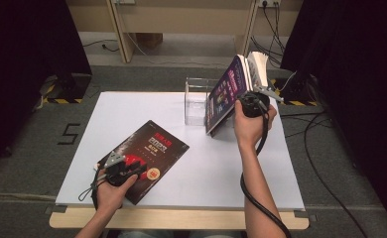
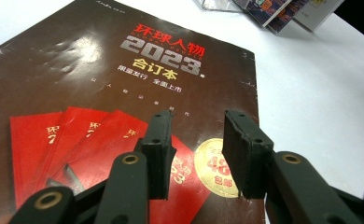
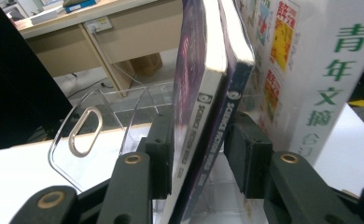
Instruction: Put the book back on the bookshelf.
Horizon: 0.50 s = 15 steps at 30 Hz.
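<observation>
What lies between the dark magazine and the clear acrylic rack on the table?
Bare white table: the high view shows nothing between the dark magazine and the clear acrylic rack.

Beyond the right gripper (image 3: pixel 199 154), the magazines (image 3: pixel 203 84) run off the top edge — their lower ends hidden behind its jaws; the rack (image 3: pixel 87 135) blurs.

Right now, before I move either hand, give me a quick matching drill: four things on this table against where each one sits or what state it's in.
Things:
1. dark magazine
2. purple magazines
3. clear rack
4. left hand-held gripper

States:
A. standing tilted between the right hand-held gripper's jaws
B. open, holding nothing, over a cover
C. flat on the white table, near side
D. see-through, at the table's far edge

Pairs: 1-C, 2-A, 3-D, 4-B
</observation>
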### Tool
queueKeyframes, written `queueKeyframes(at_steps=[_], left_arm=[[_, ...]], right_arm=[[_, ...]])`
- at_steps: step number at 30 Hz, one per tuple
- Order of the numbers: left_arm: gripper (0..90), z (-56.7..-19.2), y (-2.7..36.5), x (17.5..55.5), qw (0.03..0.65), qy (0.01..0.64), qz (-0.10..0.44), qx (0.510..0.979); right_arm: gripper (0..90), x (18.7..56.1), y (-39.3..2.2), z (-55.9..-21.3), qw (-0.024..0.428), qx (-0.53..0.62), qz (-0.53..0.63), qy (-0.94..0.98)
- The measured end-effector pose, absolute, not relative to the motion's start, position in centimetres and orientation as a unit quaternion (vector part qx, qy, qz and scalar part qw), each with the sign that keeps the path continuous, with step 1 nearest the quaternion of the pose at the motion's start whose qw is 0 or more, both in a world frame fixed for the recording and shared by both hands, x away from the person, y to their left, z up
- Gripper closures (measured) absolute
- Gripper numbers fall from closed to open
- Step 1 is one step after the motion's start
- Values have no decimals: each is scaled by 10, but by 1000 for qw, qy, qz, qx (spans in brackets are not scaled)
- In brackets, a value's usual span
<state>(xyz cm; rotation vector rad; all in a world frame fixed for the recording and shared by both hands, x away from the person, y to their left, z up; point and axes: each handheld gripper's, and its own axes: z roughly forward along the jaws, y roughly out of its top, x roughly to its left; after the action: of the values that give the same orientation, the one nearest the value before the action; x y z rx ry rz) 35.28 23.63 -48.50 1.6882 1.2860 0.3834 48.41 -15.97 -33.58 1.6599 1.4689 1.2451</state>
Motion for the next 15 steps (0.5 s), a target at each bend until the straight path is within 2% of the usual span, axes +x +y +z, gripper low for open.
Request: queueKeyframes(at_steps=[10,15], left_arm=[[621,-486,236,353,472,525,156,691],[621,-486,235,353,472,524,155,692]], right_arm=[[697,494,-156,-336,303,630,456,551],[686,497,-152,-334,306,628,451,555]])
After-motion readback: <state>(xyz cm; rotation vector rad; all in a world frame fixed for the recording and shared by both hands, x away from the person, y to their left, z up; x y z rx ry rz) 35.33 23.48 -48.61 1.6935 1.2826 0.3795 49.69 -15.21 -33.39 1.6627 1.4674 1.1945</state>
